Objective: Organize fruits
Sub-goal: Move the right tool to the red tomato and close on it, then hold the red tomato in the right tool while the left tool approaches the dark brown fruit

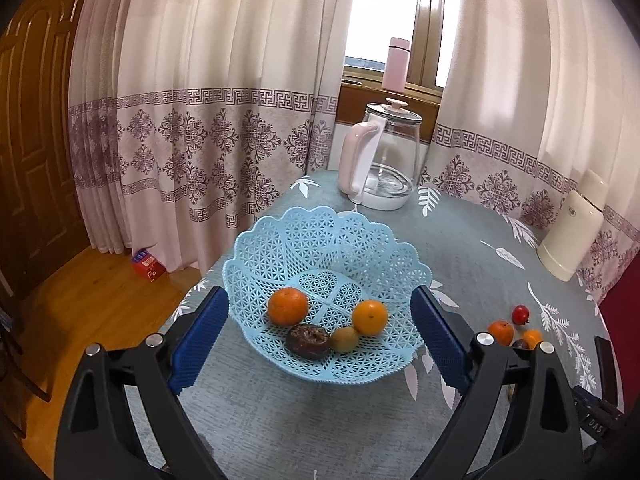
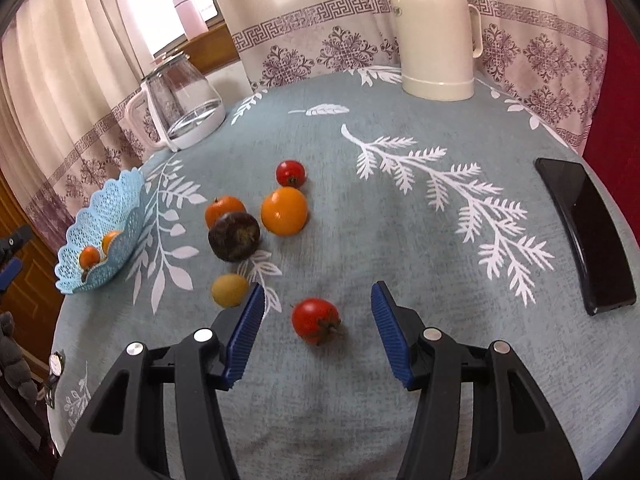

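A light-blue lattice fruit basket point(image 1: 384, 248) point(image 2: 120, 204) sits on the table. In it lie two oranges point(image 1: 288, 306), a dark brown fruit point(image 1: 307, 341) and a small yellow-green fruit point(image 1: 346, 339). My left gripper point(image 1: 320, 334) stands open, its blue pads on either side of the basket. My right gripper point(image 2: 318, 300) is open over a red tomato point(image 2: 315, 319) lying between its pads. Further off on the cloth lie a yellow-green fruit point(image 2: 229, 289), a dark brown fruit point(image 2: 234, 236), two oranges point(image 2: 284, 210) and a second tomato point(image 2: 290, 173).
A glass kettle with a pink handle point(image 1: 378, 158) point(image 2: 180, 106) stands at the back, a cream thermos jug point(image 2: 438, 36) point(image 1: 572, 226) at the far right. A black phone point(image 2: 586, 234) lies near the table's right edge. Curtains hang behind; a pink bottle point(image 1: 396, 65) stands on the sill.
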Demonstrator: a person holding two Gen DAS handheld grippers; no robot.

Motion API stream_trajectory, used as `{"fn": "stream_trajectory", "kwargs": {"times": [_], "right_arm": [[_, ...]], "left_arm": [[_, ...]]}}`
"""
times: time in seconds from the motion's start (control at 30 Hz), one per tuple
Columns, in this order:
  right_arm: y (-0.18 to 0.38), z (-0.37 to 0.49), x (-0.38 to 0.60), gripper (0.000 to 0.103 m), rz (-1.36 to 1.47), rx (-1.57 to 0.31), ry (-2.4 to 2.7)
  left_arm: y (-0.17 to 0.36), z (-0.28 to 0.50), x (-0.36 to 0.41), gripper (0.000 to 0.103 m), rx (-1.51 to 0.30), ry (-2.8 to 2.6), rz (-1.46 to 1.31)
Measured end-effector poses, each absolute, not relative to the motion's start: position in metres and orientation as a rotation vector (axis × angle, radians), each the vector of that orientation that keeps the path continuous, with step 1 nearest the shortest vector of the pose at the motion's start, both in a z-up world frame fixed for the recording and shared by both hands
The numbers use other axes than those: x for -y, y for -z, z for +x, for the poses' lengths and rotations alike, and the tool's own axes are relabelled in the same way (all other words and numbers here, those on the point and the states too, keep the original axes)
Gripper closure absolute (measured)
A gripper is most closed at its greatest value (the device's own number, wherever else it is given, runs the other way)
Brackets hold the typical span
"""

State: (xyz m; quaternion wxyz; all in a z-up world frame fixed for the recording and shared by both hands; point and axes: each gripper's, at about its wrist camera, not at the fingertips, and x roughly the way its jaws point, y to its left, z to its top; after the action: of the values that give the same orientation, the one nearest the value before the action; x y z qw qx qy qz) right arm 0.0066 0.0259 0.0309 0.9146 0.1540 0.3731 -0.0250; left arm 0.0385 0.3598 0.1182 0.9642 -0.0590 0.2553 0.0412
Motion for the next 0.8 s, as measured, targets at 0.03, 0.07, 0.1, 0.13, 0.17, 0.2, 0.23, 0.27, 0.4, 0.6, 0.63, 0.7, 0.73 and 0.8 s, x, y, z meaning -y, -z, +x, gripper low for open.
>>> {"fn": "stream_trajectory", "kwargs": {"times": [0.03, 0.07, 0.1, 0.13, 0.17, 0.2, 0.23, 0.27, 0.4, 0.6, 0.63, 0.7, 0.73, 0.8], "right_arm": [[-0.03, 0.007, -0.028, 0.05, 0.308, -0.773, 0.053], [-0.029, 0.007, -0.029, 0.052, 0.296, -0.777, 0.055], [-0.027, 0.008, -0.031, 0.052, 0.285, -0.782, 0.054], [-0.026, 0.009, -0.033, 0.053, 0.28, -0.787, 0.051], [-0.025, 0.01, -0.034, 0.054, 0.275, -0.792, 0.049], [-0.023, 0.011, -0.035, 0.055, 0.268, -0.801, 0.048], [-0.021, 0.012, -0.036, 0.056, 0.266, -0.808, 0.047], [-0.02, 0.013, -0.036, 0.057, 0.266, -0.811, 0.047], [-0.017, 0.015, -0.038, 0.059, 0.261, -0.824, 0.042], [-0.013, 0.018, -0.038, 0.065, 0.258, -0.84, 0.04], [-0.013, 0.018, -0.038, 0.066, 0.257, -0.84, 0.04], [-0.013, 0.019, -0.039, 0.069, 0.255, -0.842, 0.038], [-0.012, 0.019, -0.039, 0.071, 0.254, -0.844, 0.039], [-0.012, 0.019, -0.04, 0.075, 0.25, -0.845, 0.041]], "left_arm": [[-0.118, 0.039, -0.359, 0.009, -0.517, -0.082, -0.117], [-0.117, 0.038, -0.358, 0.009, -0.518, -0.081, -0.115], [-0.117, 0.038, -0.357, 0.009, -0.519, -0.08, -0.113], [-0.116, 0.039, -0.357, 0.009, -0.52, -0.079, -0.113], [-0.116, 0.039, -0.356, 0.009, -0.521, -0.079, -0.112], [-0.116, 0.039, -0.356, 0.009, -0.521, -0.079, -0.111], [-0.116, 0.039, -0.356, 0.009, -0.523, -0.079, -0.111], [-0.116, 0.039, -0.356, 0.009, -0.524, -0.078, -0.11], [-0.114, 0.04, -0.356, 0.009, -0.527, -0.079, -0.11], [-0.114, 0.04, -0.354, 0.009, -0.53, -0.075, -0.103], [-0.114, 0.04, -0.353, 0.009, -0.53, -0.074, -0.102], [-0.114, 0.04, -0.353, 0.009, -0.53, -0.073, -0.102], [-0.114, 0.04, -0.353, 0.009, -0.53, -0.073, -0.101], [-0.114, 0.04, -0.352, 0.009, -0.53, -0.071, -0.099]]}}
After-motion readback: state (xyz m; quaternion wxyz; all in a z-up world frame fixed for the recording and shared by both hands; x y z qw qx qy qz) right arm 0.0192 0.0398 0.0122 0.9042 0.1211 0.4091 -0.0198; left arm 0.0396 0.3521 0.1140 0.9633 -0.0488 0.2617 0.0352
